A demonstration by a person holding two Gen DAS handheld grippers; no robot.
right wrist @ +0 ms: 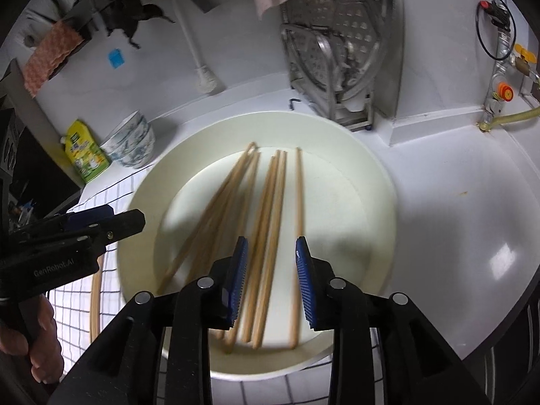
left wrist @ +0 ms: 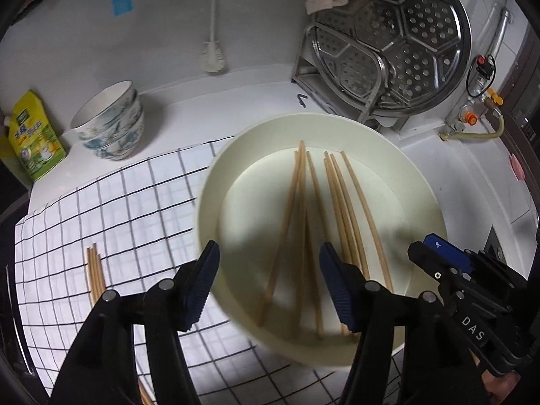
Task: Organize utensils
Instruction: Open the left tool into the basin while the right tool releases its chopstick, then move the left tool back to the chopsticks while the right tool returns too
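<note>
A cream round basin [left wrist: 216, 182] stands on a checked cloth [left wrist: 135, 209] and holds several wooden chopsticks [left wrist: 332, 199] lying lengthwise. My left gripper [left wrist: 269, 248] hangs open above the basin's near left part, with nothing pressed between its pads. My right gripper [right wrist: 271, 240] is open too, above the middle chopsticks [right wrist: 270, 209], which lie loose in the basin [right wrist: 371, 182]. In the left wrist view the right gripper [left wrist: 422, 253] shows side-on at the basin's right rim. A few more chopsticks [left wrist: 94, 270] lie on the cloth to the left.
Stacked patterned bowls [left wrist: 111, 125] and a yellow pouch [left wrist: 30, 138] stand at the back left. A perforated metal steamer tray [left wrist: 398, 40] leans in a rack behind the basin. A white brush [left wrist: 212, 54] hangs on the wall, and a gas valve with hose [left wrist: 479, 131] is at right.
</note>
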